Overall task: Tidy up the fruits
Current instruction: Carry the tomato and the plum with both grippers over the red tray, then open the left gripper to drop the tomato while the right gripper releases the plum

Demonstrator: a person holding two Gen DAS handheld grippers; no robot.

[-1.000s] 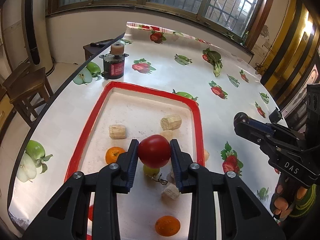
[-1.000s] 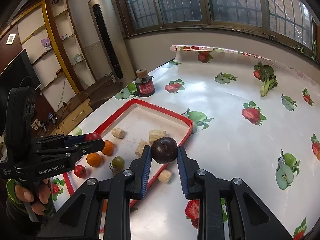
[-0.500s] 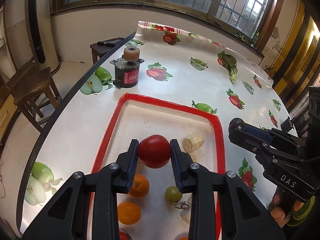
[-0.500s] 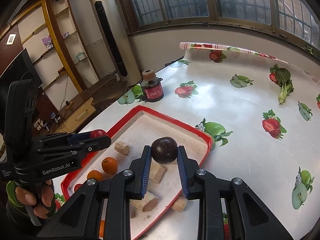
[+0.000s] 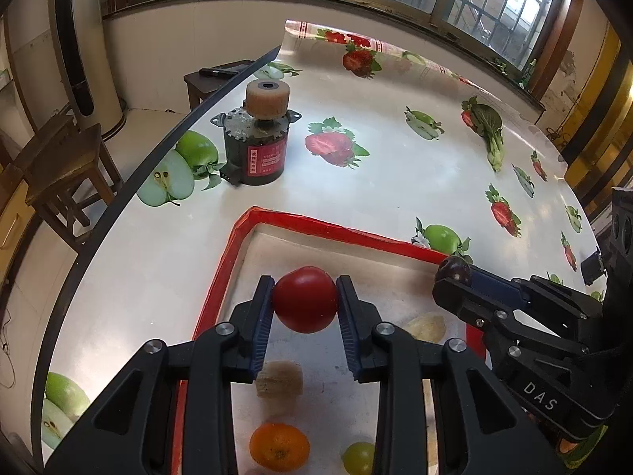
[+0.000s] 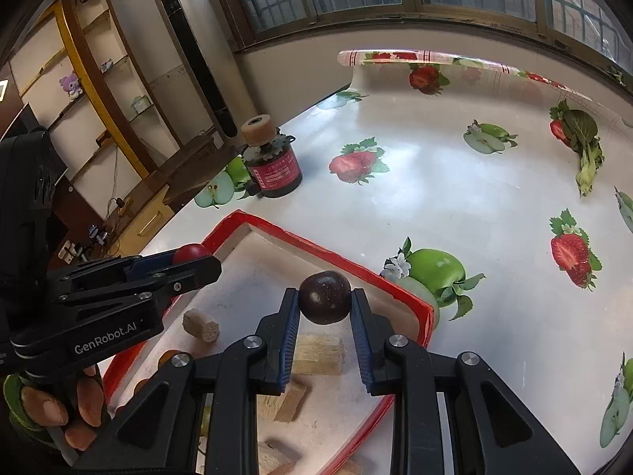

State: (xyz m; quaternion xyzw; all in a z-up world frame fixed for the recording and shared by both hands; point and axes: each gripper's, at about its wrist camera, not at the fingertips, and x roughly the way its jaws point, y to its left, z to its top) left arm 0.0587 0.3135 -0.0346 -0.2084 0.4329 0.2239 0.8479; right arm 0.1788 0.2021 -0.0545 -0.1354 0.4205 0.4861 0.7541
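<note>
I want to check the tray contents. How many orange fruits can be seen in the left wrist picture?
1: the orange fruit lies in the red tray, near the bottom edge, below the left hand-held gripper. Others may be hidden.

Two close wrist fisheyes, angled down, perhaps steeply, over one shared red-rimmed tray (image 5: 237,233).

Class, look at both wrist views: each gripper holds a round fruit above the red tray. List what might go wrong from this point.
1. The left gripper pinches the red tomato only at its sides; being round and smooth, it may slip out.
2. Dropped on the tray, the dark plum in the right gripper might roll into the corn pieces or the orange.
3. The two grippers are close together and may bump.
</note>
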